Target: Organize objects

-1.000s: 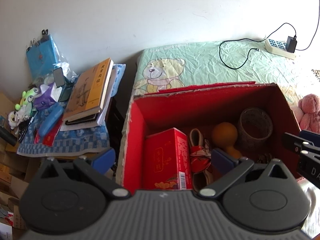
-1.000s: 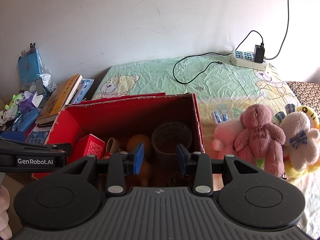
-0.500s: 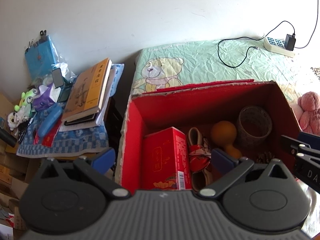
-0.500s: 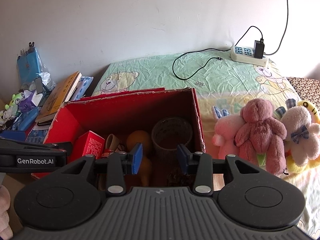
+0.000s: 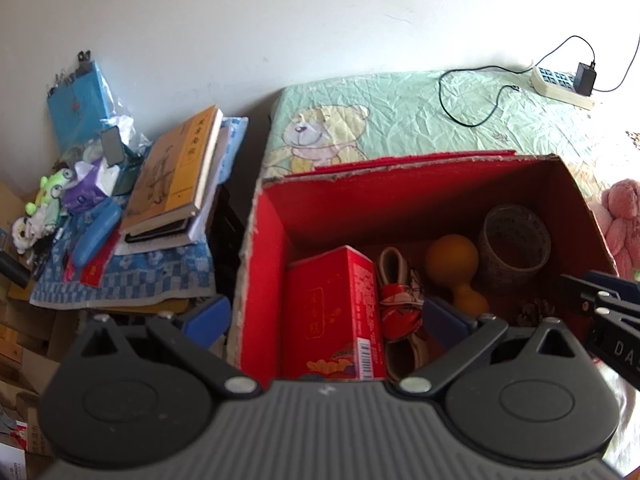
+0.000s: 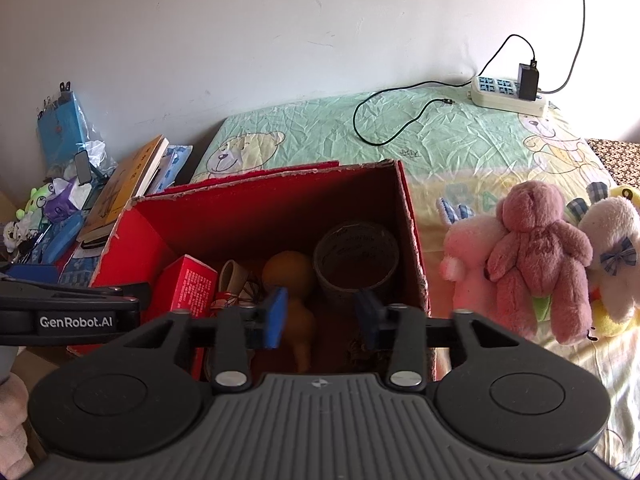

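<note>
Three plush toys (image 6: 540, 256) beside red box (image 5: 264, 264), contents dim.

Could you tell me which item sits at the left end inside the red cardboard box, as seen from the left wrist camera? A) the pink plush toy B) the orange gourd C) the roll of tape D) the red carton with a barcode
D: the red carton stands against the left wall of the red cardboard box, with the gourd and tape roll further right.
</note>
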Action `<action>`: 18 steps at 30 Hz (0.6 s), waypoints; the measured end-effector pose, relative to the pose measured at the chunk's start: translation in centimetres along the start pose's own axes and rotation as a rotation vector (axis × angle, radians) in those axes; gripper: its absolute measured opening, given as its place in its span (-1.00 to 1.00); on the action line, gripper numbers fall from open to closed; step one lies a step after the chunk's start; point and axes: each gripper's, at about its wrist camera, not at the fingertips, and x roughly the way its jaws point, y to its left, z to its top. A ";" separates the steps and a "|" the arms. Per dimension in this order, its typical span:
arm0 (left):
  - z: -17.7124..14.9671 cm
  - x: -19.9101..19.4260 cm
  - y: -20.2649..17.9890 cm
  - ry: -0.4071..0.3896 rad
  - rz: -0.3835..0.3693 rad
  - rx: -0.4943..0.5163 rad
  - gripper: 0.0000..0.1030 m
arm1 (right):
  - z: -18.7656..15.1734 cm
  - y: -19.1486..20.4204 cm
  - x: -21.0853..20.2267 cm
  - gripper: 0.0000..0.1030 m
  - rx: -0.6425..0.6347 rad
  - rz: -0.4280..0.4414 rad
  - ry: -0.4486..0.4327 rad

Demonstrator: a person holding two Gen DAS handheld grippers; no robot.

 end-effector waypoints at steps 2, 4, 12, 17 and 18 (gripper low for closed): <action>-0.2 0.3 0.0 0.013 -0.020 -0.004 0.96 | -0.1 0.0 0.0 -0.75 0.001 0.013 0.000; -0.3 0.5 -0.2 0.022 -0.030 -0.002 0.85 | -0.2 -0.1 -0.1 -0.81 0.000 0.013 -0.009; -0.8 0.8 -0.7 0.056 -0.043 0.006 0.28 | -0.3 -0.4 -0.2 -0.74 0.004 0.011 -0.013; -0.9 0.3 -0.6 0.041 -0.051 -0.005 0.45 | -0.4 -0.8 -0.2 -0.53 0.037 0.019 -0.004; -0.9 0.2 -0.6 0.031 -0.049 -0.004 0.61 | -0.4 -0.8 -0.3 -0.50 0.042 0.019 -0.004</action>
